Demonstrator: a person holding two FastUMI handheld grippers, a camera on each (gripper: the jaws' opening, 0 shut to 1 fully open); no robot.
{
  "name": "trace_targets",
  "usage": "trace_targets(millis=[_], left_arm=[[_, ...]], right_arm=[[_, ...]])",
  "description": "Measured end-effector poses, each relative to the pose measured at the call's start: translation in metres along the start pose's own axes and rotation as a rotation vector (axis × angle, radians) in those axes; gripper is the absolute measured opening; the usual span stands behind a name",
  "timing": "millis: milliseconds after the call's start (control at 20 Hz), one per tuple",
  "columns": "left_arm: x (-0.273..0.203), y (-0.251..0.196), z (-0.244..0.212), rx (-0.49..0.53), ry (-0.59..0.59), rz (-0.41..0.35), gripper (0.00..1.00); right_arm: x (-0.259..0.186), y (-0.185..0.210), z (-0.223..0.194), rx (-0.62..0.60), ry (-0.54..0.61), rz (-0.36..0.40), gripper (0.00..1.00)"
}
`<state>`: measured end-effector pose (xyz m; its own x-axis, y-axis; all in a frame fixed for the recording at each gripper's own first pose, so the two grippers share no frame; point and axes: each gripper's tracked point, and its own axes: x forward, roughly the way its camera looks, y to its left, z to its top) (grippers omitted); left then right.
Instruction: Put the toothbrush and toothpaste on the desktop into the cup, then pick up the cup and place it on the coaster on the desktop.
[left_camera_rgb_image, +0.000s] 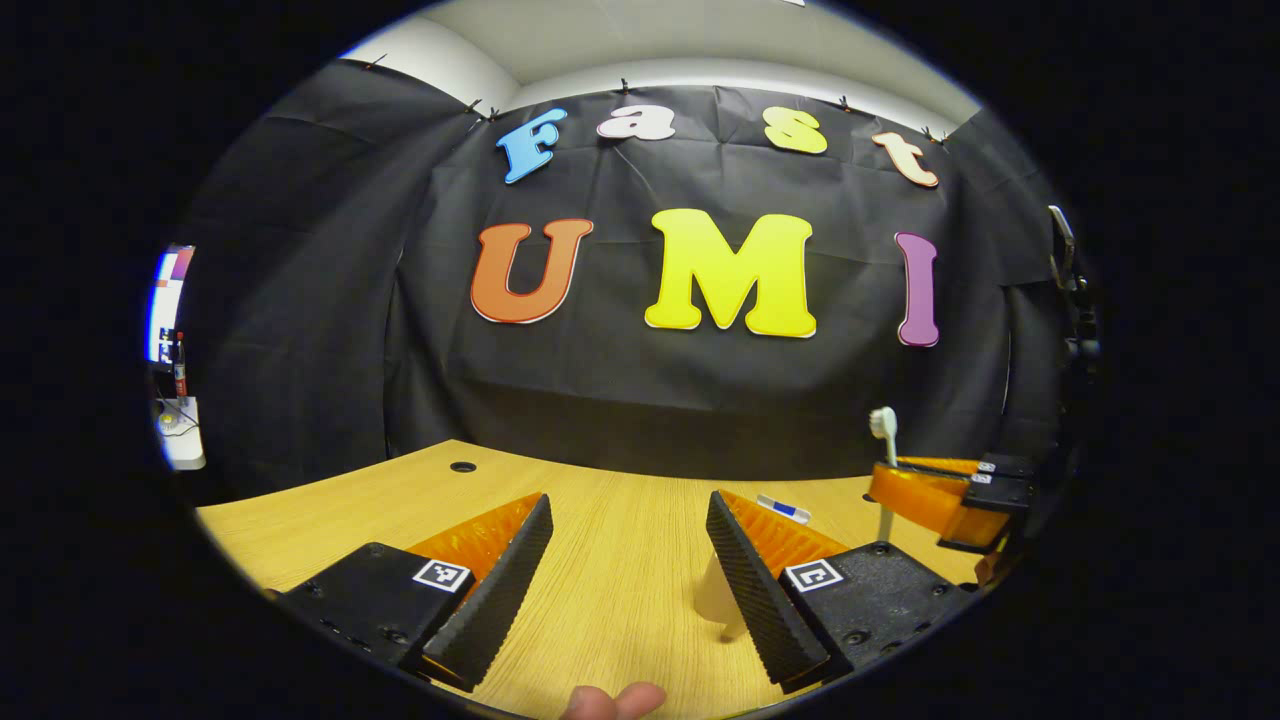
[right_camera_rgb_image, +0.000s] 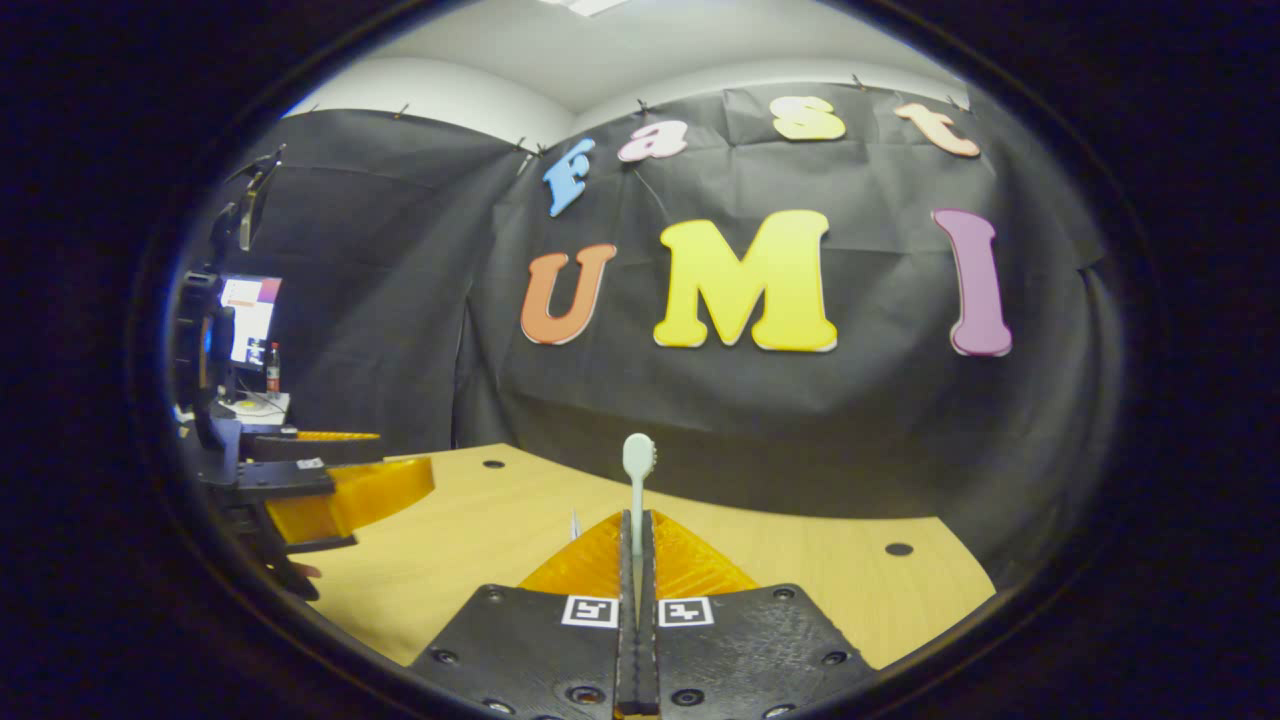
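The desk (left_camera_rgb_image: 610, 560) is the largest thing here: a flat top of pale wood with fine straight grain, with small round dark holes near its far edge. In the right gripper view the same desk (right_camera_rgb_image: 480, 540) runs back to the black cloth wall.

The left gripper (left_camera_rgb_image: 630, 570) hovers low over the wood with its two ribbed, wedge-shaped fingers spread wide and nothing between them. A fingertip (left_camera_rgb_image: 615, 700) shows at the bottom edge of that view.

The right gripper (right_camera_rgb_image: 637, 560) has its fingers pressed together on the handle of the toothbrush (right_camera_rgb_image: 638, 470). The toothbrush is a slim, pale, smooth stick standing upright, its long axis vertical, its rounded head pointing up above the fingers. In the left gripper view the right gripper (left_camera_rgb_image: 935, 500) sits at the right, above the desk, with the toothbrush (left_camera_rgb_image: 884, 425) rising from it, head up.

The toothpaste (left_camera_rgb_image: 783, 508), a small flat tube in white and blue, lies on the desk beyond the left gripper's right finger.
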<state>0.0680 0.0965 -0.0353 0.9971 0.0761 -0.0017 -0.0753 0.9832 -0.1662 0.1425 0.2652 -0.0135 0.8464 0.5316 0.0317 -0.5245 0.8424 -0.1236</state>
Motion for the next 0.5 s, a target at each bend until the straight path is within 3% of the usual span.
trace_targets(millis=[100,250,500], left_arm=[[-0.013,0.006,-0.012,-0.016,0.014,0.015,0.98],[-0.022,0.009,-0.031,-0.064,0.054,0.028,0.98],[-0.030,0.025,-0.041,-0.111,0.077,0.068,0.99]], right_arm=[[0.026,-0.002,0.001,-0.048,-0.042,-0.005,0.00],[0.050,0.012,0.002,-0.085,-0.069,0.047,0.00],[0.071,0.019,0.011,-0.042,-0.122,0.050,0.00]])
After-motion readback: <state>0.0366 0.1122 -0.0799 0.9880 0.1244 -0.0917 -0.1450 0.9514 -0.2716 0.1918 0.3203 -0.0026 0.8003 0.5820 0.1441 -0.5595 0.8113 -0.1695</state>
